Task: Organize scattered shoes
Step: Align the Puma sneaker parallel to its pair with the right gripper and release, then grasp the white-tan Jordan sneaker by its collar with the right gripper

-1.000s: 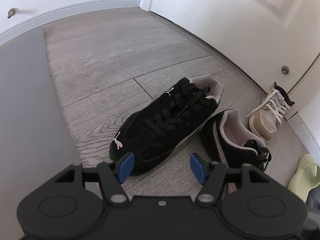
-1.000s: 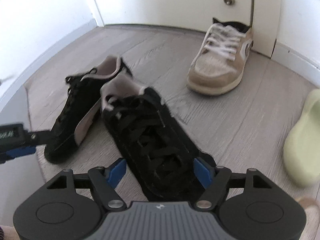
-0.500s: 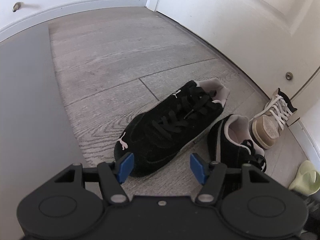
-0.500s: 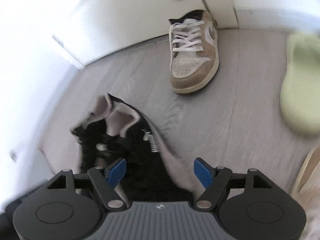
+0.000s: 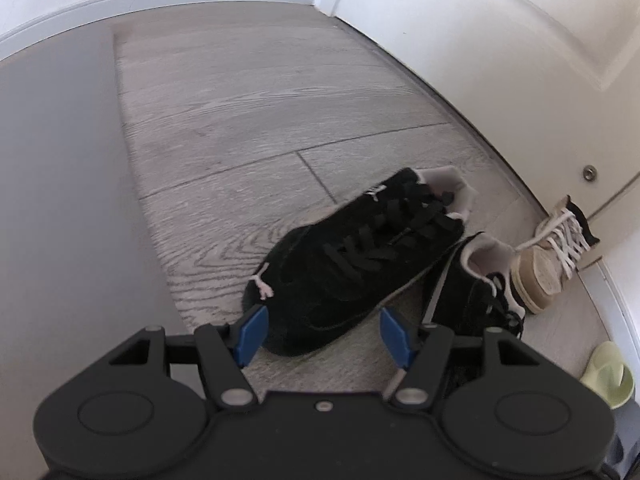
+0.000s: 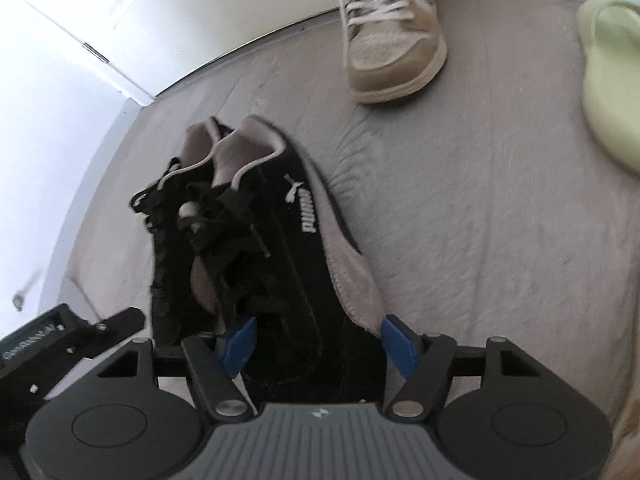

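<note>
Two black Puma sneakers lie side by side on the grey wood floor. In the left wrist view the nearer black sneaker (image 5: pixel 352 272) lies toe towards my open left gripper (image 5: pixel 322 332), with the second black sneaker (image 5: pixel 468 288) to its right. In the right wrist view my right gripper (image 6: pixel 318 344) is open, its fingers either side of the toe of the black sneaker with the grey stripe (image 6: pixel 304 248). The other black sneaker (image 6: pixel 172 248) lies against its left side. I cannot tell whether the pads touch the shoe.
A tan sneaker with white laces (image 6: pixel 392 40) stands by the white door (image 5: pixel 500 60), also in the left wrist view (image 5: pixel 548 256). A pale green slipper (image 6: pixel 612 92) lies at the right (image 5: pixel 608 372). A white wall and baseboard run along the left.
The right gripper has swung over the striped black sneaker, which now lies close against its mate. The left gripper has drawn back slightly and stayed open.
</note>
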A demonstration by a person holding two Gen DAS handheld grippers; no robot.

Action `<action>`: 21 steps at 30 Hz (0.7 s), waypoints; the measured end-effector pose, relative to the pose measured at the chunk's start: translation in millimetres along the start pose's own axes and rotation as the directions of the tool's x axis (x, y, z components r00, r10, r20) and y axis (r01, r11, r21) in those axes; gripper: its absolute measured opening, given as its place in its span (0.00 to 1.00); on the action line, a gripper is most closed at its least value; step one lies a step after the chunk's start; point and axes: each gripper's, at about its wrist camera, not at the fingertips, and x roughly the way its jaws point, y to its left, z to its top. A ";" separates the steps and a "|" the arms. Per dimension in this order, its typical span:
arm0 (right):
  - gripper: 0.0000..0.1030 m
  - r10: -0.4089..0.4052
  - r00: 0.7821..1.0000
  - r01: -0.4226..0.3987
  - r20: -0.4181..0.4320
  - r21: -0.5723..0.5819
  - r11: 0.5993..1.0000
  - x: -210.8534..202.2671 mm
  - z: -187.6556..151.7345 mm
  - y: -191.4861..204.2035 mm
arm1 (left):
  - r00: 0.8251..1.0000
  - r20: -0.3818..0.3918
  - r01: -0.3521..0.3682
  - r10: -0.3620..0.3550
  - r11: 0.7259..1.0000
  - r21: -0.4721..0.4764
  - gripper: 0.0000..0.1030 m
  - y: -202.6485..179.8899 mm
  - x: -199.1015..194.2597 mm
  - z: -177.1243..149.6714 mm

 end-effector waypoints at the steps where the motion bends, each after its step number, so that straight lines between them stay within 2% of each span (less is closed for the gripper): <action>1: 0.67 0.035 0.999 -0.034 -0.012 0.030 0.999 5.0 -1.1 2.6 | 1.000 0.000 -0.001 0.001 1.000 -0.002 0.61 1.0 0.0 0.4; 3: 0.67 0.065 0.998 -0.064 -0.024 0.059 0.996 12.1 -1.7 7.6 | 1.000 0.000 -0.003 0.003 1.000 -0.006 0.61 2.9 -0.1 1.2; 7: 0.68 0.028 0.999 -0.028 -0.015 -0.006 1.000 22.0 -2.6 29.9 | 1.000 0.002 -0.005 0.005 1.000 -0.008 0.61 5.6 -0.3 2.5; 11: 0.71 0.046 0.999 -0.046 -0.024 -0.035 0.998 27.8 -2.3 35.5 | 1.000 0.009 -0.001 0.001 1.000 0.007 0.61 5.3 -1.4 3.1; 14: 0.74 0.088 0.996 -0.089 -0.020 -0.070 0.994 14.6 -3.9 32.3 | 1.000 0.022 -0.007 0.006 0.999 0.040 0.61 4.3 -2.9 3.5; 15: 0.79 0.096 0.995 -0.095 0.008 -0.088 0.992 -2.3 -5.7 27.8 | 1.000 0.020 -0.002 0.001 0.999 0.051 0.61 3.5 -2.5 3.3; 16: 0.79 0.101 0.994 -0.095 0.047 -0.109 0.989 -24.5 -8.0 21.8 | 1.000 0.016 0.007 -0.008 0.998 0.068 0.61 1.5 -3.0 2.5; 18: 0.79 0.002 0.985 0.027 0.175 -0.164 0.986 -73.6 -20.6 10.8 | 1.000 0.009 0.026 -0.027 0.994 0.102 0.61 -2.5 -3.8 0.9; 21: 0.78 -0.158 0.926 0.249 0.343 -0.242 0.938 -135.4 -45.7 -2.1 | 0.997 0.011 0.076 -0.081 0.973 0.219 0.61 -17.4 -11.2 -5.7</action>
